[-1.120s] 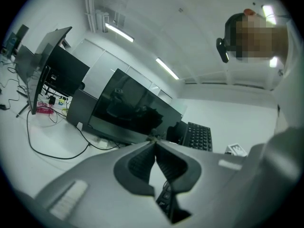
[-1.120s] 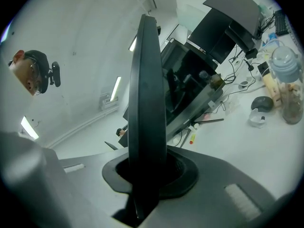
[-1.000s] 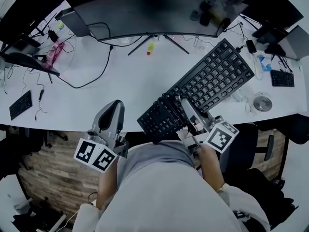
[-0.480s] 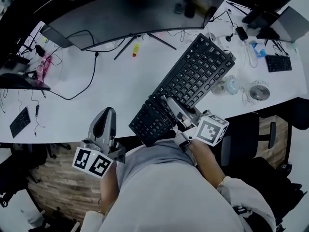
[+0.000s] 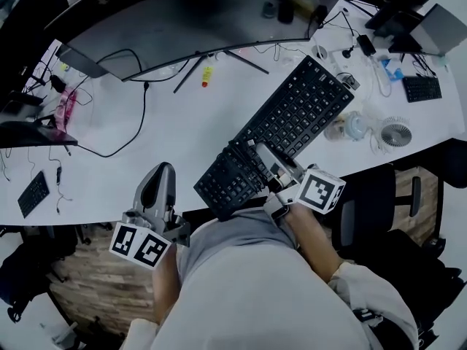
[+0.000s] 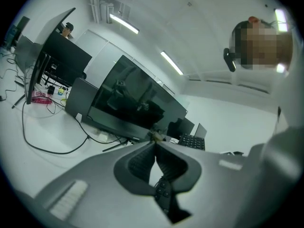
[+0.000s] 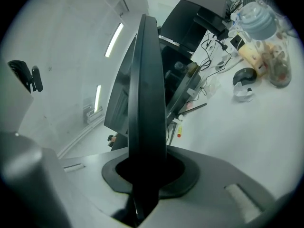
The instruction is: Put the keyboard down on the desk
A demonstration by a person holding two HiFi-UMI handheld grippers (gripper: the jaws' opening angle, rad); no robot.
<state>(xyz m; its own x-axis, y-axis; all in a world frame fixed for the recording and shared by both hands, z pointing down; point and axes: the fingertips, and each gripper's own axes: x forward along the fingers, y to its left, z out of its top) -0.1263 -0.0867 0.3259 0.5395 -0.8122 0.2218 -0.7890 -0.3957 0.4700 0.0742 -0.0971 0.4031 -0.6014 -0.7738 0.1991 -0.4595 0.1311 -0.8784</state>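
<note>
Slanting from the tabletop's (image 5: pixel 182 133) near edge toward far right, the keyboard (image 5: pixel 292 119) is pinched by the right gripper's (image 5: pixel 260 157) jaws; the left gripper's (image 5: pixel 163 172) jaws meet, empty.

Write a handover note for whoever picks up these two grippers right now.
Right gripper: shut on the near end of the black rectangular keyboard.
Left gripper: shut, empty, near the front edge of the white desk.
Keyboard lies diagonally over the desk, near end overhanging the edge; contact with the desk unclear.
Done: keyboard gripped and over the desk.
To do: lower it flat, open the right jaws.
</note>
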